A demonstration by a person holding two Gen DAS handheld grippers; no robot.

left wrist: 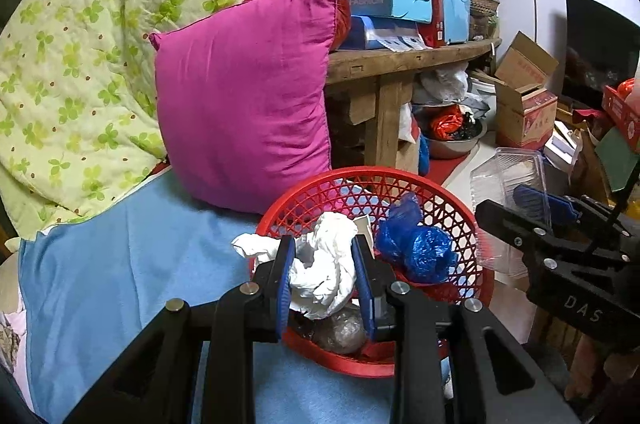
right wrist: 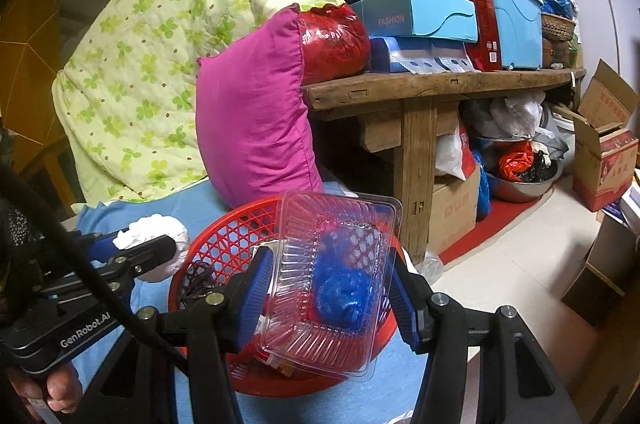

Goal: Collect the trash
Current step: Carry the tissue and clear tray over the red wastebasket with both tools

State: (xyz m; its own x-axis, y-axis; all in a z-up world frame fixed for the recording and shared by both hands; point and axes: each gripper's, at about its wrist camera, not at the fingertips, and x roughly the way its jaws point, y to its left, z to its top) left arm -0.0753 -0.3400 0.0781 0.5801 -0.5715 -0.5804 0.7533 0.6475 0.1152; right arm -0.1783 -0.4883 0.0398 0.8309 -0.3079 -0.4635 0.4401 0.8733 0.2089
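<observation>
Left gripper (left wrist: 325, 276): fingers clamp the crumpled white tissue wad (left wrist: 320, 272) directly above the red plastic mesh basket (left wrist: 440, 200), near its left rim. Right gripper (right wrist: 328, 300): fingers grip the clear ribbed plastic clamshell tray (right wrist: 320, 288) over the basket's right side, long axis toward the basket's far rim.

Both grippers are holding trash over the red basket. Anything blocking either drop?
Nothing visible does. The white crumpled paper in the left gripper and the clear plastic tray in the right gripper hang over the open red basket.
</observation>
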